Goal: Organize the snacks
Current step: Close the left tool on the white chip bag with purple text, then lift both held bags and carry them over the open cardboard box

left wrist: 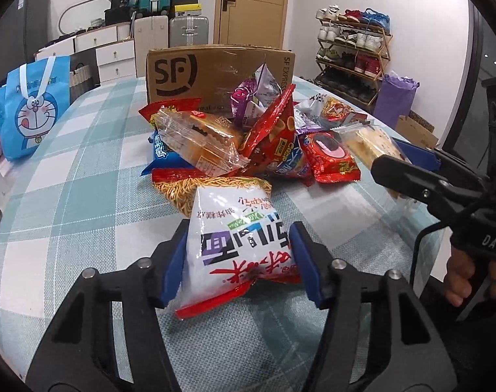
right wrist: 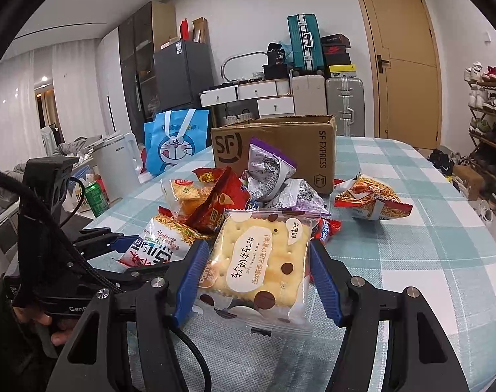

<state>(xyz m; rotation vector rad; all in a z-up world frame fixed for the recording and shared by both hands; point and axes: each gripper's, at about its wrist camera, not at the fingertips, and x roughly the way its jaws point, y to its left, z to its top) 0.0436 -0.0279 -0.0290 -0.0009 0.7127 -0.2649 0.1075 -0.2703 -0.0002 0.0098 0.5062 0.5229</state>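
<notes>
A white and red noodle snack bag [left wrist: 234,228] lies at the near side of a snack pile [left wrist: 248,140] on the checked tablecloth [left wrist: 84,170]. My left gripper [left wrist: 238,258] is shut on it, with a blue pad pressing each side. My right gripper [right wrist: 257,277] is shut on a clear packet of nougat crackers [right wrist: 261,261], held flat between its blue pads. In the left wrist view the right gripper [left wrist: 408,166] comes in from the right with that cracker packet [left wrist: 368,143]. The right wrist view shows the noodle bag [right wrist: 156,245] at the left. An open SF cardboard box [right wrist: 280,150] stands behind the pile.
A loose noodle packet [right wrist: 372,199] lies apart on the right of the cloth. A blue cartoon tote bag [left wrist: 29,107], a white kettle [right wrist: 117,160] and a green can [right wrist: 96,197] sit off the table's left side. A shoe rack [left wrist: 352,55], suitcases and a door stand behind.
</notes>
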